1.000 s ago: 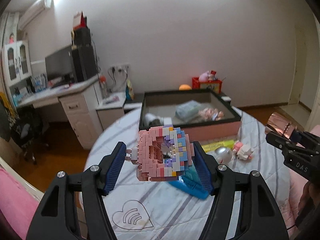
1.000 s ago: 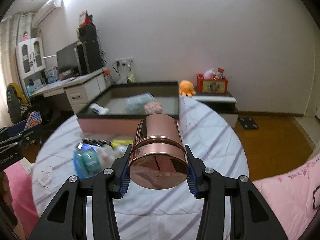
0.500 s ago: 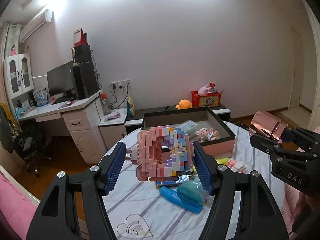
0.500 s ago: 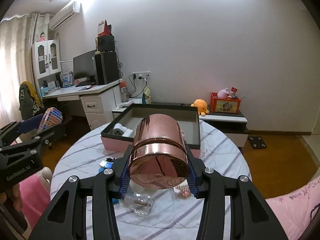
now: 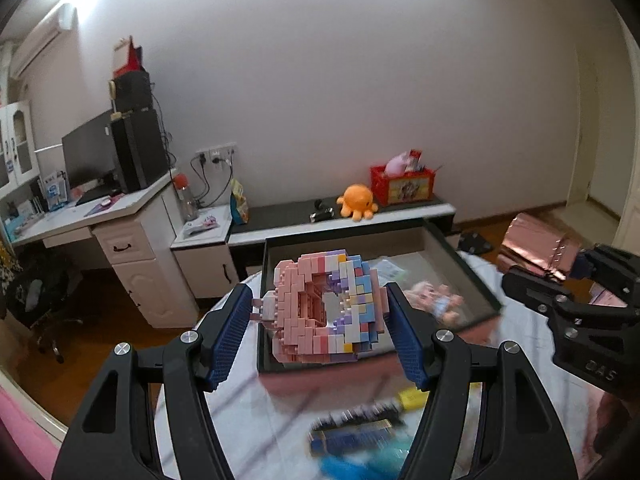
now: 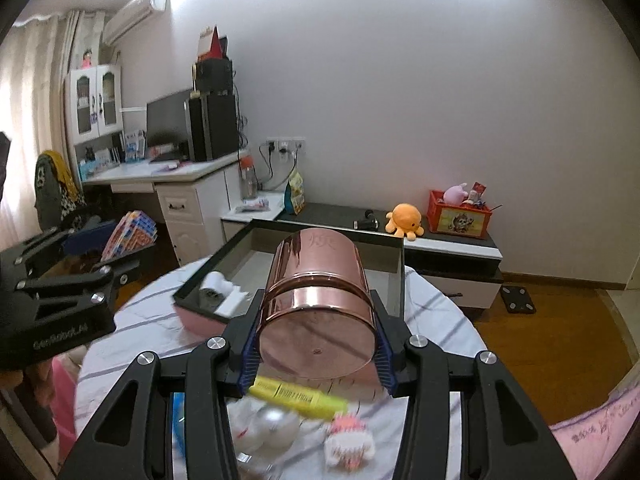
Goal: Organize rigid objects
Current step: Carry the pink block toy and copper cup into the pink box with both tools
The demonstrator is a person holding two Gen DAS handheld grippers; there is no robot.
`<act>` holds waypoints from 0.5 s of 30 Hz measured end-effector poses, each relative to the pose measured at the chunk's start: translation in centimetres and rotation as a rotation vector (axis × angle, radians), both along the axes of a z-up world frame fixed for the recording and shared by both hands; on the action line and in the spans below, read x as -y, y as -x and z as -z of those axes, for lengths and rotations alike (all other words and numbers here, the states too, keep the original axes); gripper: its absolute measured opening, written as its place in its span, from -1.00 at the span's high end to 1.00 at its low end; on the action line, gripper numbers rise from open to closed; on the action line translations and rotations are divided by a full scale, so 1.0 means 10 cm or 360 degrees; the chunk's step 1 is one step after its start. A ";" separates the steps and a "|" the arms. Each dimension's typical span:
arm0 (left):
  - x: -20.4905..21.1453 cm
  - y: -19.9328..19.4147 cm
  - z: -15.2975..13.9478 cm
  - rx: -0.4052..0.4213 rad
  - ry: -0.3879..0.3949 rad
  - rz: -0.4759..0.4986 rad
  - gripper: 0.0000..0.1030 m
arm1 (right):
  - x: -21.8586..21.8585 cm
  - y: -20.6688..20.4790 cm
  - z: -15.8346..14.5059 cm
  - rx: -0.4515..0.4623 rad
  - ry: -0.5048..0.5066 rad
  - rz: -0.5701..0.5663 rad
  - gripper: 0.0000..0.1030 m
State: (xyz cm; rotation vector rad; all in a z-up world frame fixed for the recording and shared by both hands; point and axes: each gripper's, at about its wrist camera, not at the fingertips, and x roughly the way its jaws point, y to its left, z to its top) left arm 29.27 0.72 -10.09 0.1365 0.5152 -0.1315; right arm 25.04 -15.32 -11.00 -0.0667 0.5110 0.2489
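The left claw [image 5: 320, 320] pinches a knobbly pastel brick model [image 5: 328, 312] above the striped bench's [image 5: 248, 412] left edge. The right claw [image 6: 316, 344] pinches a smooth, shiny copper canister [image 6: 320, 296] before the dark-rimmed tray [image 6: 396, 276].

Home bedroom-study: white wooden desk [image 6: 176, 184] with black monitor [image 6: 168, 124] at ten o'clock, orange plush octopus [image 6: 405, 219] on low cabinet at two o'clock, pink quilt [image 6: 592, 444] at four.
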 end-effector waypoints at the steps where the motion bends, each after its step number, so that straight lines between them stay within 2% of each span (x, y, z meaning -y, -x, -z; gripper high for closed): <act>1: 0.02 -0.15 0.03 -0.0028 -0.0015 0.0009 -0.31 | -0.01 -0.17 0.02 -0.0028 0.0012 -0.0013 0.08; 4: 0.13 -0.60 0.16 -0.0100 -0.0134 -0.0002 -0.31 | 0.00 -0.54 0.09 -0.0104 0.0041 -0.0007 0.08; 7: 0.16 -1.06 0.31 -0.0260 -0.0094 0.0046 -0.31 | 0.03 -0.93 0.19 -0.0200 0.0063 0.0009 0.08; 9: 0.22 -1.34 0.43 -0.0314 -0.0175 0.0005 -0.31 | 0.05 -1.16 0.27 -0.0271 0.0093 0.0032 0.08; 13: 0.29 -1.70 0.64 -0.0463 -0.0209 0.0012 -0.31 | 0.08 -1.54 0.47 -0.0421 0.0160 0.0062 0.08; 15: 0.32 -1.85 0.76 -0.0538 -0.0276 -0.0004 -0.31 | 0.08 -1.68 0.59 -0.0510 0.0195 0.0070 0.08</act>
